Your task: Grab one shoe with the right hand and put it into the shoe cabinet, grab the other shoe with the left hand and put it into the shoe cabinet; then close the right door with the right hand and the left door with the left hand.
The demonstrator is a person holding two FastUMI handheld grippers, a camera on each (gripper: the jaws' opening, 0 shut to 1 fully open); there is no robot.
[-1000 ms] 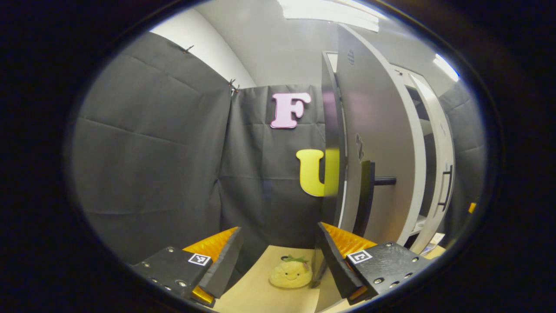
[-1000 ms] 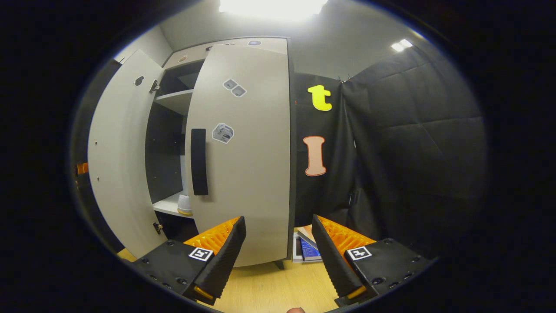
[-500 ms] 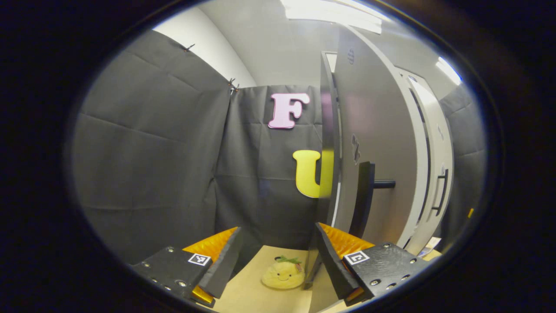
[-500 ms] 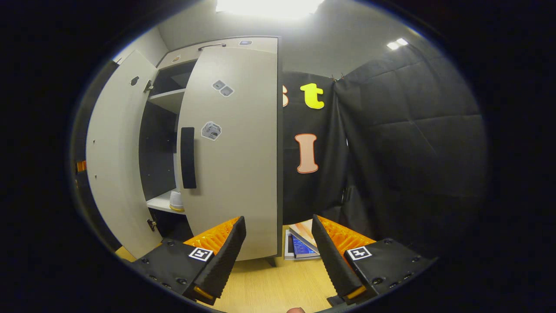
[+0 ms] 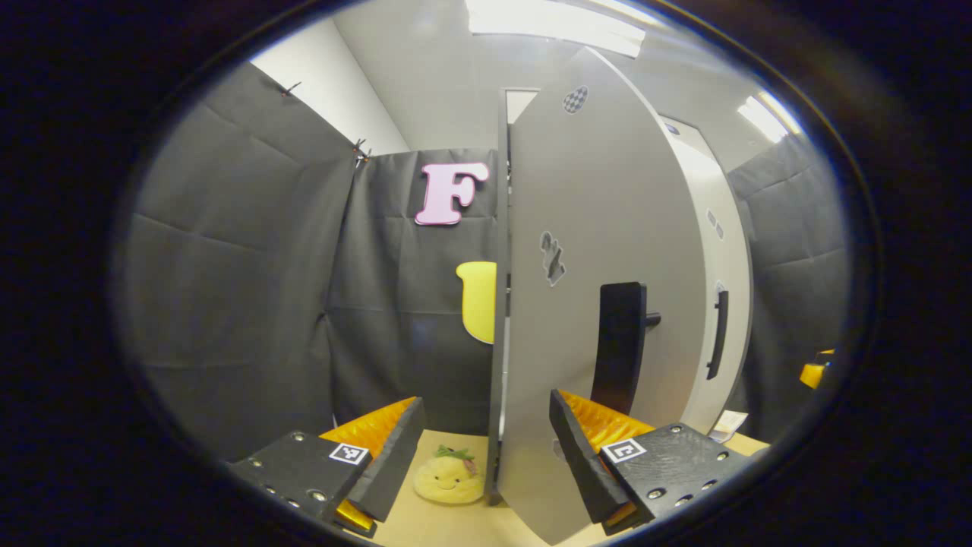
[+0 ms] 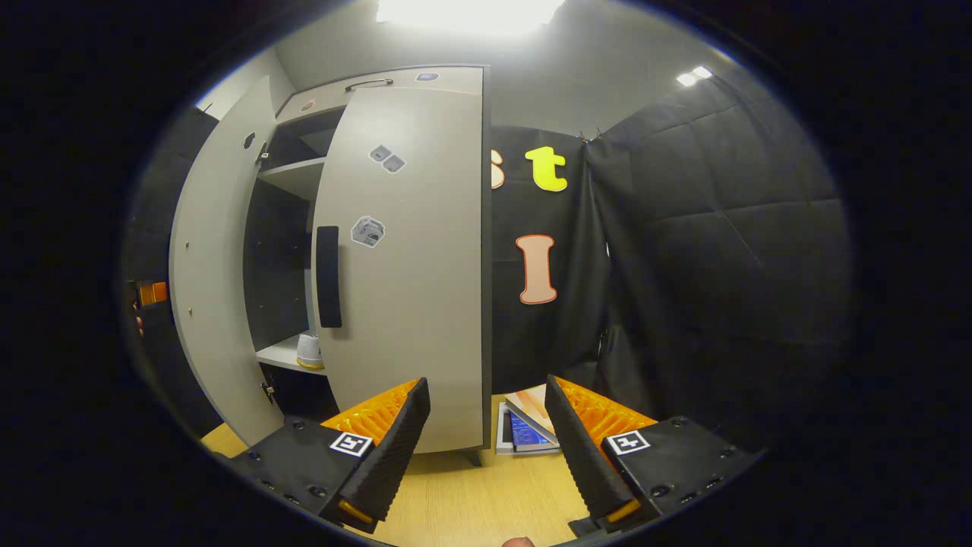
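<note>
The grey shoe cabinet [image 6: 456, 76] stands ahead. In the left gripper view its left door [image 5: 592, 251], with a black handle [image 5: 619, 346], stands part-way swung, its face turned toward me. My left gripper [image 5: 486, 399] is open, the door's hinge-side edge rising between its fingers and one finger [image 5: 577, 448] close in front of the door face. The right door [image 6: 410, 266] with its handle [image 6: 328, 276] looks almost flush with the cabinet. A pale shoe [image 6: 309, 352] rests on a shelf in the remaining gap. My right gripper [image 6: 486, 384] is open and empty, back from the right door.
A yellow plush toy [image 5: 448, 479] lies on the wooden floor [image 5: 456, 524] by the cabinet's left foot. Books [image 6: 524, 429] lie on the floor right of the cabinet. Black cloth walls close in on both sides. The other gripper [image 6: 152, 292] peeks past the left door.
The left door has swung well toward the cabinet, narrowing the gap. My left gripper followed and turned with it. The right gripper drifted slightly right at first, then held still.
</note>
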